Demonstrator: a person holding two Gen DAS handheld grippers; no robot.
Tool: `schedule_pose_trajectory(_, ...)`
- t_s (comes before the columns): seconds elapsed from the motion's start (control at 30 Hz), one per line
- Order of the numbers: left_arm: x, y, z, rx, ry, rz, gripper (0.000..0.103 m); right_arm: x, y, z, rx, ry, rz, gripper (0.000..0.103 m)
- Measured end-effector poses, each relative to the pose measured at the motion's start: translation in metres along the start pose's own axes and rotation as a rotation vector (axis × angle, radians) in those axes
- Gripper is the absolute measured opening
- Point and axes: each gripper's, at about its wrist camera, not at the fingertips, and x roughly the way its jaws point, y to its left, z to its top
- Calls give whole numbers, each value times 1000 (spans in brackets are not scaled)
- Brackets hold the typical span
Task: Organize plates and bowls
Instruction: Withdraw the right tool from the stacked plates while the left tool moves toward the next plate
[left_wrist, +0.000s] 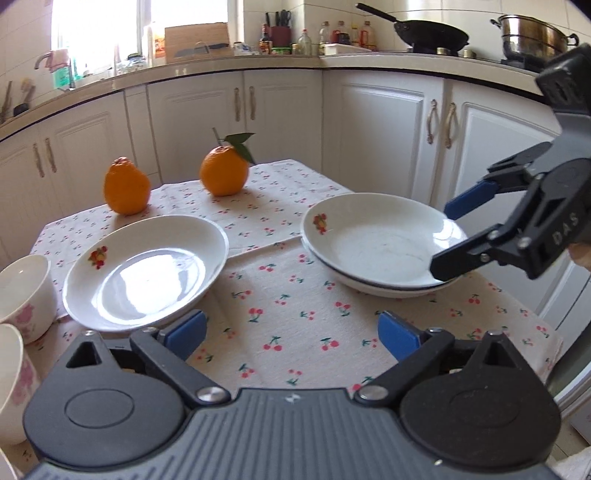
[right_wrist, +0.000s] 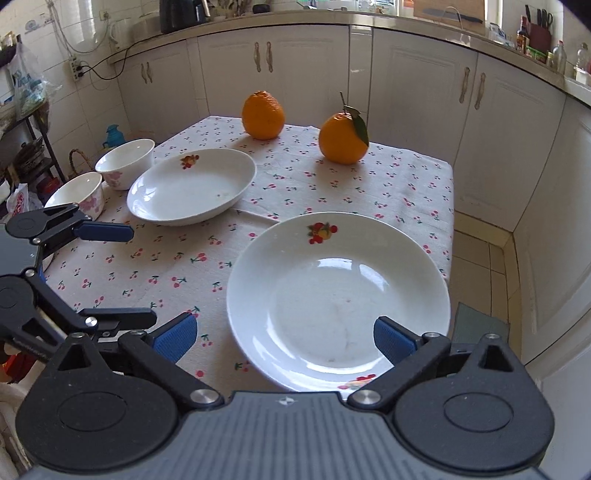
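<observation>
On the cherry-print tablecloth (right_wrist: 332, 192), two stacked white deep plates with fruit decals (left_wrist: 380, 243) sit at the near right, and a single matching white plate (left_wrist: 144, 269) lies to the left. Two white bowls with pink flowers (right_wrist: 110, 173) stand at the far left edge. The left gripper (left_wrist: 291, 334) and the right gripper (right_wrist: 284, 339) both gape wide, released, grasping nothing. The right gripper's black body reads "DAS". Two oranges (right_wrist: 263, 115) stand far back.
</observation>
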Motion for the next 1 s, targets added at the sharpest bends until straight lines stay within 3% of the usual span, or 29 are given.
schedule_pose_trajectory(0.17,8,22,-10,-86,43,126,100,3,22,2,-52,-5,10,103)
schedule_pose_trajectory(0.33,22,42,-19,-174,60,207,100,3,32,5,-79,-11,16,103)
schedule_pose_trajectory(0.67,49,55,-19,-234,88,254,102,12,30,16,-107,14,27,103)
schedule_pose_trajectory(1.0,63,65,-7,-289,114,305,103,39,30,46,-188,46,70,103)
